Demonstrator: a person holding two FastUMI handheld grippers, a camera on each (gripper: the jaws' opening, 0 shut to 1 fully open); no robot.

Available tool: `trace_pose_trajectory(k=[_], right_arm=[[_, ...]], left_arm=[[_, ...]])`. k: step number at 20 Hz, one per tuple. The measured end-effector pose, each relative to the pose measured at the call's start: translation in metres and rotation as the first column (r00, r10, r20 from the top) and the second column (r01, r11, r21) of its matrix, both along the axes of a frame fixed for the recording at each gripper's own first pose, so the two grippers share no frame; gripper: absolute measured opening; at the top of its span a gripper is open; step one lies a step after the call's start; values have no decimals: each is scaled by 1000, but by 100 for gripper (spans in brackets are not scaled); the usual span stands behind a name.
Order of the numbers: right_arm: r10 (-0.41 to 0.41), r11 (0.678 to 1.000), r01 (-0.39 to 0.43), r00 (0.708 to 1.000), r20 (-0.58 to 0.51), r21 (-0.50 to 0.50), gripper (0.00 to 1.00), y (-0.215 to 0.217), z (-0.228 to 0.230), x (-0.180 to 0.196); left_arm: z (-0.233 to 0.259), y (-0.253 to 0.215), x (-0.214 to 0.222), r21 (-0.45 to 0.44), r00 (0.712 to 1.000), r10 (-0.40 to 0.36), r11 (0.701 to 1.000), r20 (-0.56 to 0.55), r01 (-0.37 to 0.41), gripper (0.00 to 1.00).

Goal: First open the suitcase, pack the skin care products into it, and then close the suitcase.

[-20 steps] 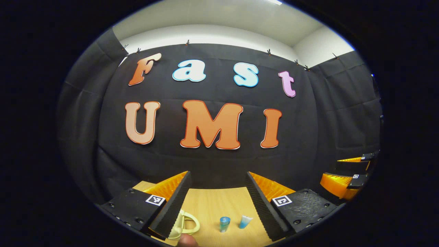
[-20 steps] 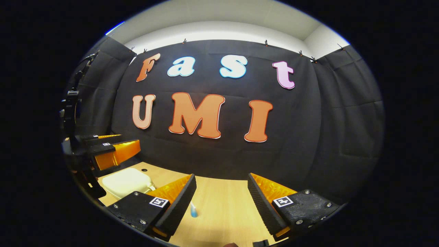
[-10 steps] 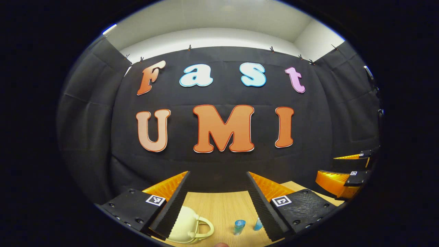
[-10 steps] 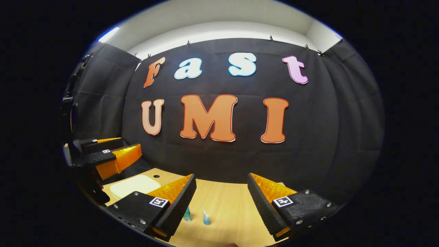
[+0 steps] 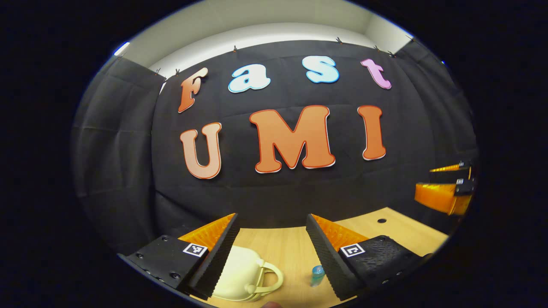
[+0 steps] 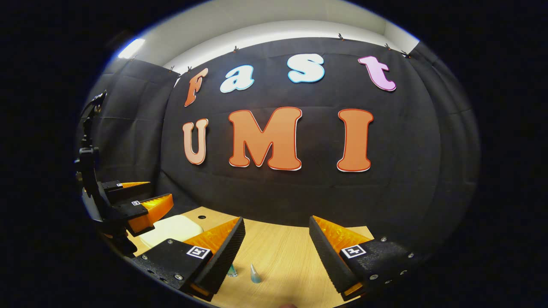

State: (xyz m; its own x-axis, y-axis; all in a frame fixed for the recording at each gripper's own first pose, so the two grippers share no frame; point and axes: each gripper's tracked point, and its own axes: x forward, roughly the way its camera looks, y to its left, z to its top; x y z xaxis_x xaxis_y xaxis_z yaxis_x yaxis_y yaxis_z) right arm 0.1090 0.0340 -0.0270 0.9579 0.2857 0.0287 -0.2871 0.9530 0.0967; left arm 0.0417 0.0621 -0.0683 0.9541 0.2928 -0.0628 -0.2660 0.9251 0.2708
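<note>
The little cream suitcase [image 5: 239, 273] lies shut on the wooden surface [image 5: 278, 248], handle pointing to 3 o'clock, so it most likely has to be opened first. In the left gripper view the left tongs [image 5: 270, 252] are spread wide and hold nothing, with the suitcase just past the finger at 7 o'clock and a small blue bottle [image 5: 317, 275] standing by the other finger at 5 o'clock. In the right gripper view the right tongs [image 6: 276, 256] are also wide and hold nothing, and a small blue tube [image 6: 254, 274] stands near 6 o'clock, waiting to be packed. Both tongs are held level above the surface, pointing at the far wall.
</note>
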Motion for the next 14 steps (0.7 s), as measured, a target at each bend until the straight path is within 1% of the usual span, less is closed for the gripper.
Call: trace_pose_trajectory(k=[2,3,5,7,9,11,13,14], right_arm=[[13,1000,-13,1000,2,-12,95,-6,-3,9],[3,1000,-3,1000,-3,-14,95,-10,-3,13],[-14,1000,14,1000,11,-17,95,-14,1,17],[-47,998,48,999,27,-40,95,-20,1,21],[-93,995,93,996,8,-45,95,-25,-5,24],[-119,993,118,993,-12,-29,95,-26,-6,23],[-152,988,151,988,-15,-35,95,-30,-5,21],[-171,984,170,985,-14,-46,95,-34,-5,21]], left_arm=[[-25,7,4,59,998,20,998,-67,-16,98],[-38,9,4,78,995,25,997,-97,-18,100],[-62,11,8,117,989,20,993,-149,-3,98],[-86,15,13,167,979,5,985,-205,30,98],[-105,19,17,216,964,-23,973,-265,82,98],[-128,21,20,260,949,-46,957,-313,132,98],[-147,25,19,297,931,-66,938,-360,181,98],[-156,26,20,317,922,-71,927,-380,202,94]])
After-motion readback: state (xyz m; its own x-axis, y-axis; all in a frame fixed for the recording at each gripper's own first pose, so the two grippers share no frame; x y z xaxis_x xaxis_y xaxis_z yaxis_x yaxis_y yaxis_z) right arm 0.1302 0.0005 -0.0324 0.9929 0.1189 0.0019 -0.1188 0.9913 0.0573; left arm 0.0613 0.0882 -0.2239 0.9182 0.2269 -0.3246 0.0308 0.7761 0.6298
